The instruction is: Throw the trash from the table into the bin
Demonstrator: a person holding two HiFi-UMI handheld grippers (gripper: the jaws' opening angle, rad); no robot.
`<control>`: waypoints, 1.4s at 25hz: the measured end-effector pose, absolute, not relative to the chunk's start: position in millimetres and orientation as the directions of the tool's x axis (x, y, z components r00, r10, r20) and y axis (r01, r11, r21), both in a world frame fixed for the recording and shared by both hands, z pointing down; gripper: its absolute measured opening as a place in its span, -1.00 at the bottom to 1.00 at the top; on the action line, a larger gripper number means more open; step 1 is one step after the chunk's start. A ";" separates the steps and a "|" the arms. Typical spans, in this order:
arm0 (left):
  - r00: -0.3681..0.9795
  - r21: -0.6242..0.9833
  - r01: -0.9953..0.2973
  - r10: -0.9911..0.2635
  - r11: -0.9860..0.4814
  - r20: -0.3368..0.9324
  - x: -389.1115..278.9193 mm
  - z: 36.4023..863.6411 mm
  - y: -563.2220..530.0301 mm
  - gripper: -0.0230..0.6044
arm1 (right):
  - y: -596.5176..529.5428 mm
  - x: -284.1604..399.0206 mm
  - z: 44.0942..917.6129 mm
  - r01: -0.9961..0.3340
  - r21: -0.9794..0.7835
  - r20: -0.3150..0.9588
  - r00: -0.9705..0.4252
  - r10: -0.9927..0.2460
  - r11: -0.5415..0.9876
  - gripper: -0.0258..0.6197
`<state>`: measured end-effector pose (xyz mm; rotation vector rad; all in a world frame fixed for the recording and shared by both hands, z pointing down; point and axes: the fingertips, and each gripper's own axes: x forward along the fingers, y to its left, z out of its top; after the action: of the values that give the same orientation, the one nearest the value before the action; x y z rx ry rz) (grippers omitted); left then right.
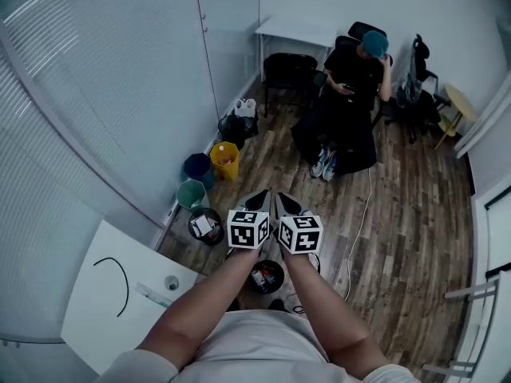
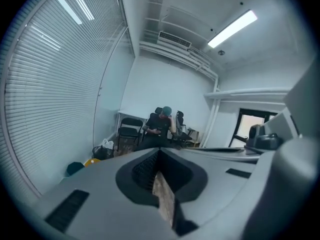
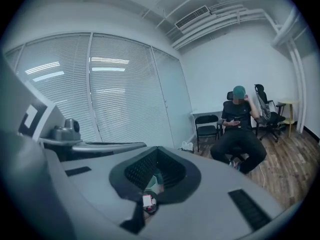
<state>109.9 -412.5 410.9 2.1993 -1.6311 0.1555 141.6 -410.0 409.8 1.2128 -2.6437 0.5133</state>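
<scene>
Both grippers are raised side by side over the wooden floor, held by bare forearms. In the head view my left gripper (image 1: 259, 199) and my right gripper (image 1: 285, 203) point away from me, each behind its marker cube. In the left gripper view the left gripper (image 2: 160, 151) has its jaws closed tip to tip with nothing between them. The right gripper (image 3: 157, 150) looks the same. A black bin (image 1: 206, 226) holding scraps stands on the floor just left of them. Another black bin (image 1: 266, 276) sits below my hands. The white table (image 1: 96, 313) at the lower left carries a small round piece (image 1: 171, 282).
A green bin (image 1: 192, 192), a blue bin (image 1: 197, 166), a yellow bin (image 1: 225, 159) and a black bagged bin (image 1: 236, 126) line the blinds wall. A person (image 1: 351, 86) sits on a chair ahead. A black cable (image 1: 120, 282) and a clear strip (image 1: 152, 295) lie on the table.
</scene>
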 end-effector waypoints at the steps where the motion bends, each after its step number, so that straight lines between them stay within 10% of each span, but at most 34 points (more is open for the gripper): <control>1: 0.313 0.241 -0.939 -0.899 -0.245 0.306 111.4 402.8 -413.4 -0.91 | -410.9 142.1 401.3 -0.759 -0.222 0.299 -0.651 -0.698 0.612 -0.90; 15: 0.232 0.205 -0.960 -0.949 -0.189 0.212 104.7 354.2 -413.2 -0.91 | -416.9 141.0 354.6 -0.711 -0.169 0.224 -0.702 -0.676 0.682 -0.90; 35: -0.195 0.190 -0.950 -0.948 0.246 0.250 -54.3 380.1 -311.3 -0.91 | -343.2 -6.3 378.9 -0.393 -0.209 0.241 -0.908 -0.342 0.895 -0.90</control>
<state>-54.3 -311.3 380.1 1.7552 -2.2098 0.0092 -6.3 -343.2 378.9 0.5610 -2.8634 0.3770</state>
